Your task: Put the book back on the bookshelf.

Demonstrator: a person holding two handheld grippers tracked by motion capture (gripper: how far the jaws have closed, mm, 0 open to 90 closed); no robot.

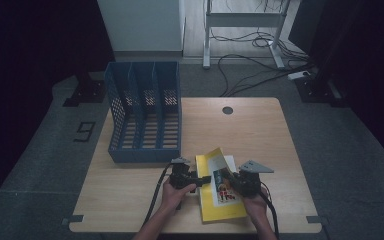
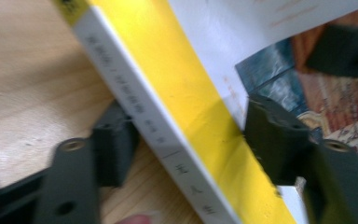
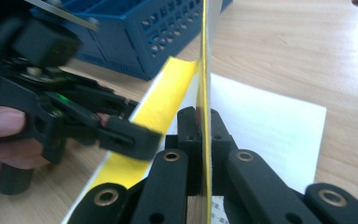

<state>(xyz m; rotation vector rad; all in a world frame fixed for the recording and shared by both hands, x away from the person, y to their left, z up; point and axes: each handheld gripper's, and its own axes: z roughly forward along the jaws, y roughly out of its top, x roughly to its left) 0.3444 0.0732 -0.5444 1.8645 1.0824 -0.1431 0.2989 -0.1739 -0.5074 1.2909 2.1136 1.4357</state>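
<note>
A yellow book (image 1: 223,209) lies near the table's front edge with its front cover (image 3: 206,56) lifted upright. My right gripper (image 3: 203,126) is shut on the lower edge of that cover, and in the high view this gripper (image 1: 232,181) sits over the illustrated page. My left gripper (image 2: 191,140) reaches in from the left across the book's spine side (image 2: 135,107). One pad rests against the white spine and the other presses on the yellow strip (image 2: 200,98) on top. In the right gripper view the left gripper (image 3: 130,135) lies on that yellow strip.
A blue file rack (image 1: 145,110) with three slots stands at the back left of the wooden table (image 1: 250,130), close behind the book. A round cable hole (image 1: 227,110) sits at the far middle. Cables and a desk frame lie on the floor beyond.
</note>
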